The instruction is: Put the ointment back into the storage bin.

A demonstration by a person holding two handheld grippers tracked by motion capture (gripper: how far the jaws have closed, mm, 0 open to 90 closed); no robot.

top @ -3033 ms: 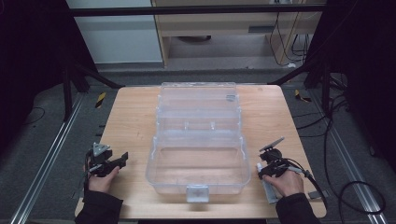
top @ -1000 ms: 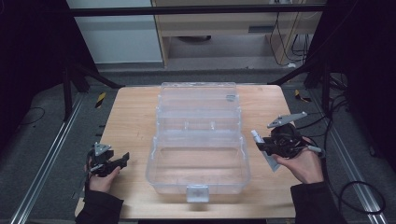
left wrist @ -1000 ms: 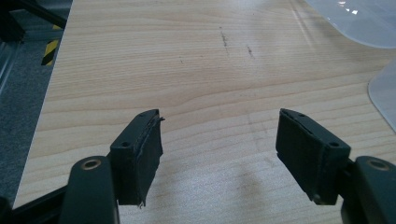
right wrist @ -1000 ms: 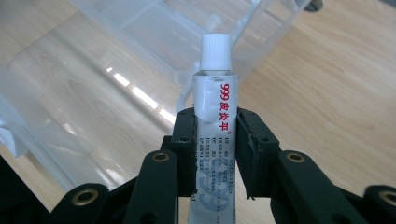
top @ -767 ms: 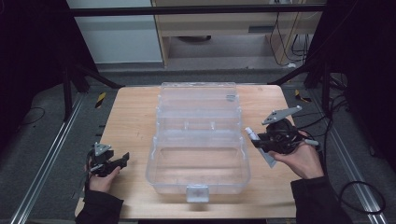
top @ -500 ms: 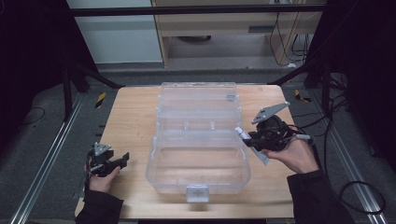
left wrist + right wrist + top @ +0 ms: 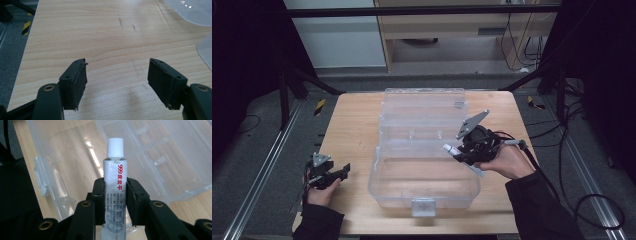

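Observation:
A clear plastic box [image 7: 424, 150] lies open in the middle of the wooden table, its lid folded back toward the far side. My right gripper [image 7: 462, 150] is shut on a white ointment tube [image 7: 115, 180] with red lettering and a ribbed white cap. The tube [image 7: 448, 148] hangs over the right side of the box's front half, cap pointing left. The box's clear wall [image 7: 60, 177] lies below the tube. My left gripper [image 7: 343, 171] rests near the table's front left corner, left of the box. Its jaws stand wide apart over bare wood [image 7: 115, 50], and its fingertips [image 7: 75, 80] hold nothing.
A clear lid edge [image 7: 197, 12] shows at the upper right of the left gripper view. A latch [image 7: 423, 206] sits on the box's front wall. Black frame legs, cables and yellow-black tape [image 7: 319, 106] lie on the grey floor around the table.
The right gripper has lifted from the table's front right and moved left and forward, carrying the tube over the box. The left gripper has stayed put.

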